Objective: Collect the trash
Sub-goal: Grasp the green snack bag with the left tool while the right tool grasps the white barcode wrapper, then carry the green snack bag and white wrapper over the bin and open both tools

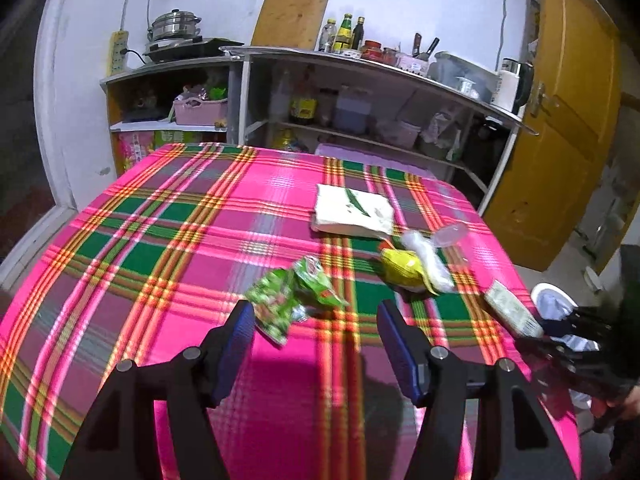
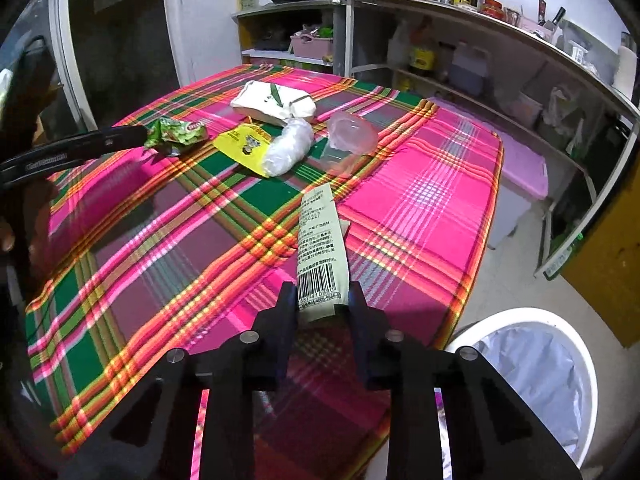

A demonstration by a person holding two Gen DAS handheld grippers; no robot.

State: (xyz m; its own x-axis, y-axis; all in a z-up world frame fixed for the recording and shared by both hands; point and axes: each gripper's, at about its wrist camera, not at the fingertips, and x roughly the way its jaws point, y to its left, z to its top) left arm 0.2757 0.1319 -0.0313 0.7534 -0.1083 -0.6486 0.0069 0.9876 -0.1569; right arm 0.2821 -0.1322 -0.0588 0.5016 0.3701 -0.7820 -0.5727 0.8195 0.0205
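Right gripper point(image 2: 323, 300) fingers clench the wrapper point(image 2: 318, 248) near the surface's edge; next, bin point(image 2: 576, 344). Left gripper point(image 1: 316, 316) released.

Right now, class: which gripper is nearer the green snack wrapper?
Left. The left gripper hangs open right at the green snack wrapper; the right gripper is across the table, shut on the barcode packet.
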